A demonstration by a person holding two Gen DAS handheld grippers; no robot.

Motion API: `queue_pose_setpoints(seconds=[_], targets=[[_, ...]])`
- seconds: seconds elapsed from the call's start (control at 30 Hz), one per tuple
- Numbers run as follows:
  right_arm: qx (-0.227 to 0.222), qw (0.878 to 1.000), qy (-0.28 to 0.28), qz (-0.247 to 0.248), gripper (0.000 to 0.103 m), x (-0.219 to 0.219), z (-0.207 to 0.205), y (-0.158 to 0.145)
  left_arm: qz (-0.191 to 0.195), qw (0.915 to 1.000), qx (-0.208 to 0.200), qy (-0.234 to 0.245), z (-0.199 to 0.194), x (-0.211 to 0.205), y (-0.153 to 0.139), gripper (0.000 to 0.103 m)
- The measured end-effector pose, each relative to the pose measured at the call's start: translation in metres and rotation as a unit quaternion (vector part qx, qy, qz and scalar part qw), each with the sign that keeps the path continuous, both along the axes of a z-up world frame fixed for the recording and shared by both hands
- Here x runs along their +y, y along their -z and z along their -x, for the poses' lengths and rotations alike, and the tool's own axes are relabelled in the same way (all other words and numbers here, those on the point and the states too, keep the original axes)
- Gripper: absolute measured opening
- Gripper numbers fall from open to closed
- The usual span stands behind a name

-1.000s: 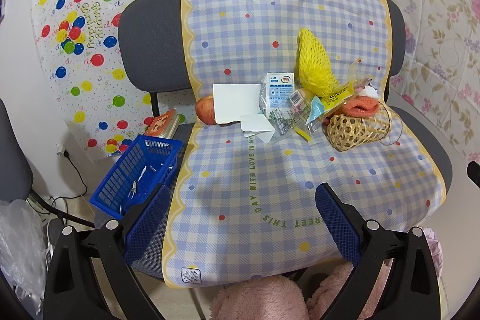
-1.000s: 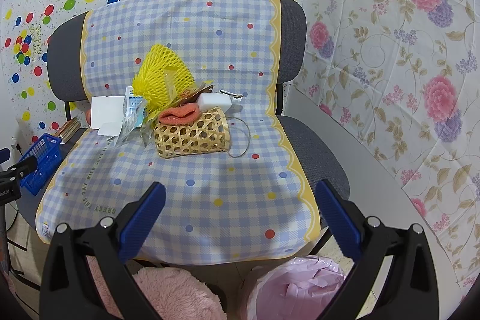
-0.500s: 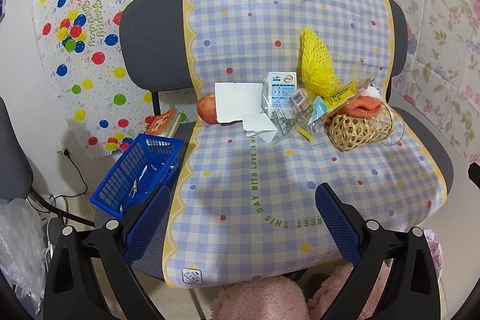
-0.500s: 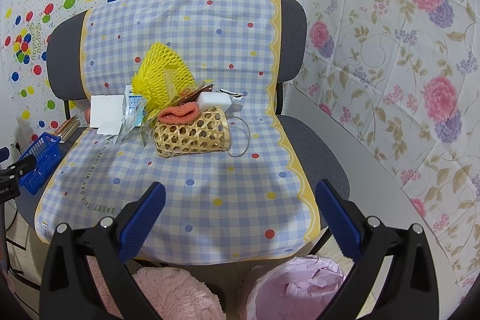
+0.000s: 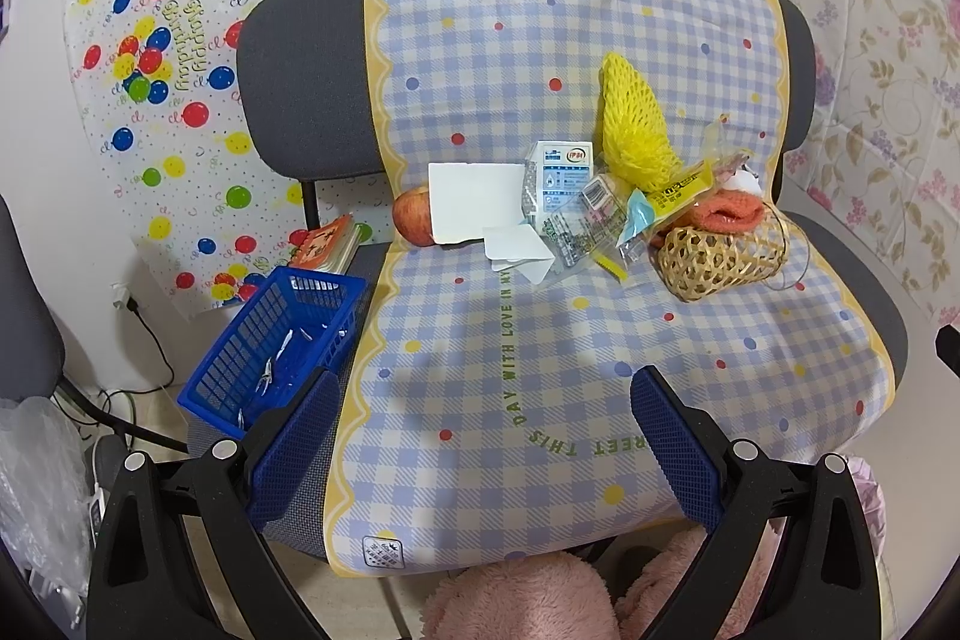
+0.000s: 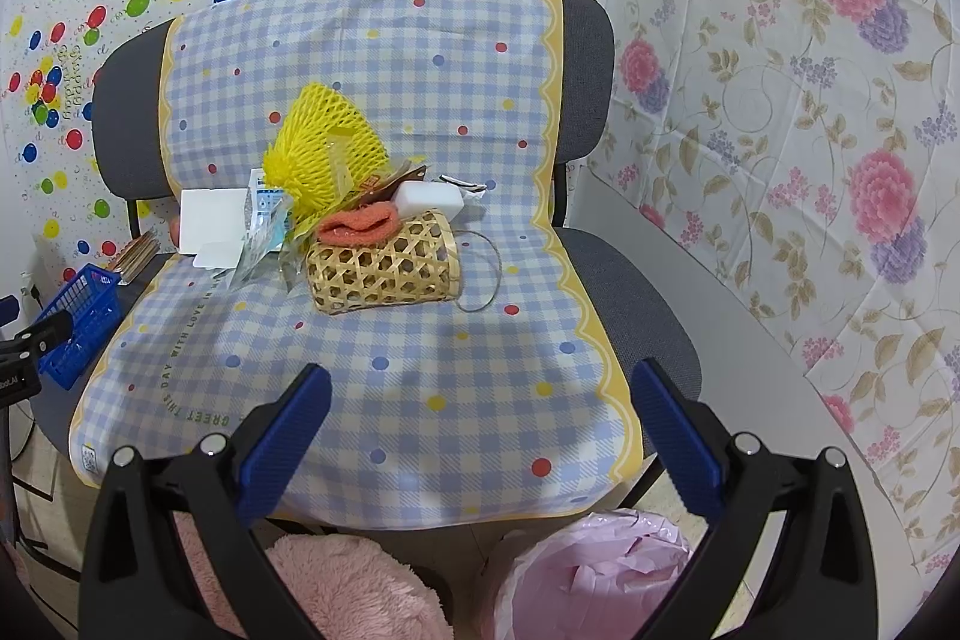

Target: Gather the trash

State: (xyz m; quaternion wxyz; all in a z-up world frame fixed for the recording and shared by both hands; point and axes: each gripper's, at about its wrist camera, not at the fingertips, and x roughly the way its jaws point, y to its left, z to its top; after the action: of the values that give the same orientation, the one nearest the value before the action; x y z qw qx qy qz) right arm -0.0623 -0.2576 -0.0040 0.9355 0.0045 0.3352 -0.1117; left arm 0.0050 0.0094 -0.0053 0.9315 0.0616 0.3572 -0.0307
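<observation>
- Left tool (image 5: 483, 400) and right tool (image 6: 477, 397): blue-padded fingers spread wide, both released, nothing held, above the seat's front edge.
- Pink plastic-lined bin (image 6: 594, 574): on the floor below the right tool.
- Grey office chair (image 5: 300, 100) under a blue-checked, yellow-bordered cloth (image 5: 510, 340): front of seat bare.
- Blue plastic mesh basket (image 5: 270, 334): at the seat's left edge.
- Trash pile at the seat's back: woven bamboo basket (image 6: 384, 268) on its side, orange cloth (image 6: 360, 226), yellow foam fruit net (image 6: 324, 148), small milk carton (image 5: 561, 178), white cards (image 5: 474, 208), red apple (image 5: 414, 214).
- Balloon-print sheet (image 5: 180, 40) and floral sheet (image 6: 810, 100): covering the walls.
</observation>
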Motion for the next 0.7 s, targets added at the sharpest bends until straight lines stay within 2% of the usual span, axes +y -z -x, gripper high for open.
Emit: queue_pose_setpoints(seconds=[0.23, 0.37, 0.47, 0.7], targets=[[0.005, 1.000, -0.002, -0.009, 0.097, -0.002, -0.003, 0.009, 0.004, 0.9998, 0.014, 0.012, -0.006, 0.001, 0.008, 0.096], [-0.001, 0.999, -0.021, -0.028, 0.097, -0.004, -0.014, 0.016, 0.008, 0.9995, 0.022, 0.019, -0.017, -0.002, 0.014, 0.096], [-0.008, 0.999, -0.033, -0.026, 0.097, -0.004, -0.025, 0.016, 0.010, 0.9994, 0.026, 0.022, -0.026, -0.005, 0.016, 0.096], [-0.045, 0.997, -0.043, -0.041, 0.097, -0.007, -0.055, 0.005, -0.052, 0.9985, -0.011, 0.010, -0.058, -0.018, 0.011, 0.096]])
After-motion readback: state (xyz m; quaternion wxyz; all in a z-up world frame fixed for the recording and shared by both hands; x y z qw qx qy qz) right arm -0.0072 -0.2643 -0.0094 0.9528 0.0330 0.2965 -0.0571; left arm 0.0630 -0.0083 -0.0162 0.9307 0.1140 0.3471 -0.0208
